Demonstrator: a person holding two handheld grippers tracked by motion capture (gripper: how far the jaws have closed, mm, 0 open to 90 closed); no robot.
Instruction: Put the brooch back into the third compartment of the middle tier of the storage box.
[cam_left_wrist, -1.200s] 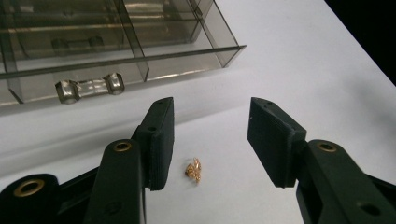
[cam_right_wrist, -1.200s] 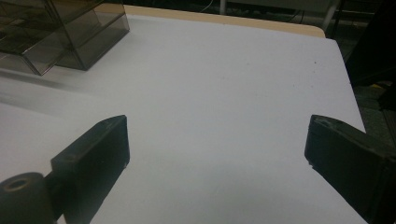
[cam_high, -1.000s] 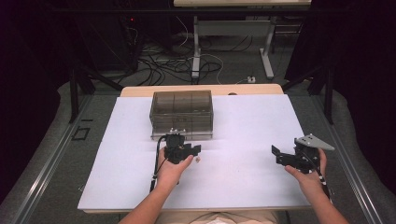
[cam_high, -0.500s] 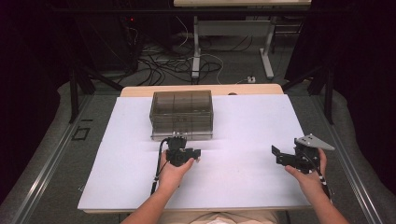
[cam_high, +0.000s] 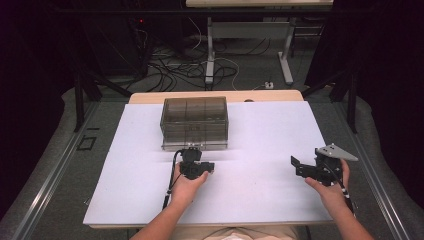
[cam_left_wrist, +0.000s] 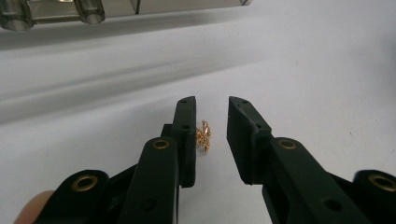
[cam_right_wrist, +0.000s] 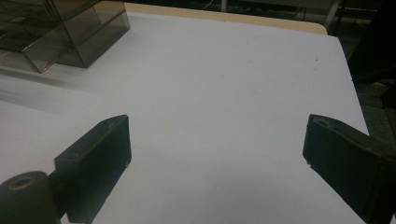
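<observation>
**Gold trinket between narrowing jaws, near the clear box**

No writing, brand or label can be read on anything here.

The left gripper (cam_high: 192, 165) sits just in front of the smoky clear plastic box (cam_high: 194, 122), on the white table cover (cam_high: 260, 200). Its jaws have just been closing and now stand with a narrow gap. In the left gripper view a small gold trinket (cam_left_wrist: 203, 135) lies on the white surface between them, touching or almost touching the left jaw and apart from the right one; the pads do not yet press it from both sides. The trinket is shiny, knobbly and twisted, like a bit of chain or an earring; its exact shape is too small to tell. The high view is too far off to pick it out, while it shows the box as a whole, divided into compartments.

Further right, the right gripper (cam_high: 310, 167) is held well apart from the box, near the right edge of the cover. Its jaws have been closing slightly, yet the right gripper view shows them wide apart with nothing but white cover between them.
</observation>
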